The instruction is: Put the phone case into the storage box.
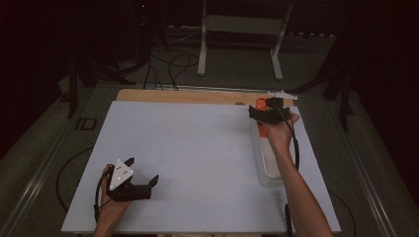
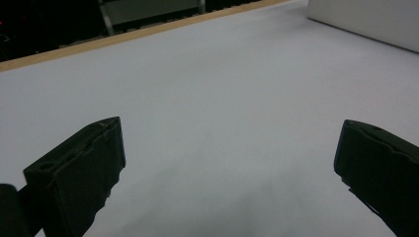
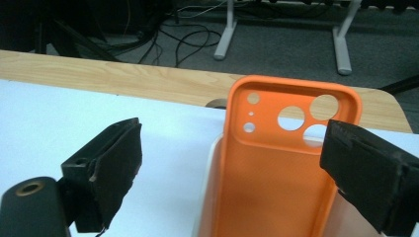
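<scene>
- The orange soft-plastic phone case with round camera cut-outs stands propped at the far end of the long clear plastic tray on the right side of the white tabletop, its open inside facing the right gripper.
- The right gripper's jaws are spread apart with the case between them; the right-hand jaw seems to overlap the case's edge, though contact is hard to judge.
- To grip well, centre the jaws on the case's two long sides, below the cut-outs, and close gently, since thin walls probably flex.
- Lift straight up so the case clears the tray wall.
- The left gripper rests near the table's front-left, jaws wide apart and holding nothing; it is best kept there.
</scene>
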Tool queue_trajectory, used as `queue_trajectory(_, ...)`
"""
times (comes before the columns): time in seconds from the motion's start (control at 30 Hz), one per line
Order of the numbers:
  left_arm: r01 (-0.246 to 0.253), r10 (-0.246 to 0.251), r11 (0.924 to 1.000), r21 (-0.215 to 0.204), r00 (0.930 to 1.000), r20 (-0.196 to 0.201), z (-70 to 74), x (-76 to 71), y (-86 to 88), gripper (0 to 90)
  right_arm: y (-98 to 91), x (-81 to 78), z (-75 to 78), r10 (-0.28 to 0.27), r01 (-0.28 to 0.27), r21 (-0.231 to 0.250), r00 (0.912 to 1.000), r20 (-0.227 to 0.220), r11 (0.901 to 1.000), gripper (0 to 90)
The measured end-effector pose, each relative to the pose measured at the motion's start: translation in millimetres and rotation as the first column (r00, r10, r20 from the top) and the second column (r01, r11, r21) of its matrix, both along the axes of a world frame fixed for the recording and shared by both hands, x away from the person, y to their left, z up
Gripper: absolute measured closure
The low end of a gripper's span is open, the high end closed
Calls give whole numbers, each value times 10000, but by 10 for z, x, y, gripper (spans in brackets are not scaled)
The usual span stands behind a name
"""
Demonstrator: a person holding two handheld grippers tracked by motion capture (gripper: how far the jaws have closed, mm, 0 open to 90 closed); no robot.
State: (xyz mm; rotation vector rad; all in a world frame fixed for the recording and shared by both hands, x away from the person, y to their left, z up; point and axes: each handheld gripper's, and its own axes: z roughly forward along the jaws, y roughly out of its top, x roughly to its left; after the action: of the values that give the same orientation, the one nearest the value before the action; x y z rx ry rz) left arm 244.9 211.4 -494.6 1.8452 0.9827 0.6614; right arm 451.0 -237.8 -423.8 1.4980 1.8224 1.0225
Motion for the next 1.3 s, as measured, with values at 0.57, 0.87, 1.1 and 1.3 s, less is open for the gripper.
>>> queue_trajectory(0.57,2,-2,10000,15,10000,-12,-1,1,-3,0,50,-151,38,536,-536,2,9985,93,9986,89)
queue_trajectory(0.87,30,-30,10000,23,10000,-40,-5,3,-12,0,61,-257,54,883,-884,95,9960,93,9960,89)
queue_trajectory(1.1,33,-33,10000,24,10000,-63,-7,3,-16,0,86,-331,66,1215,-1215,184,9926,17,9924,89)
queue_trajectory(1.3,44,-44,10000,25,10000,-54,-6,3,-11,0,113,-403,72,1461,-1462,157,9892,87,9891,89)
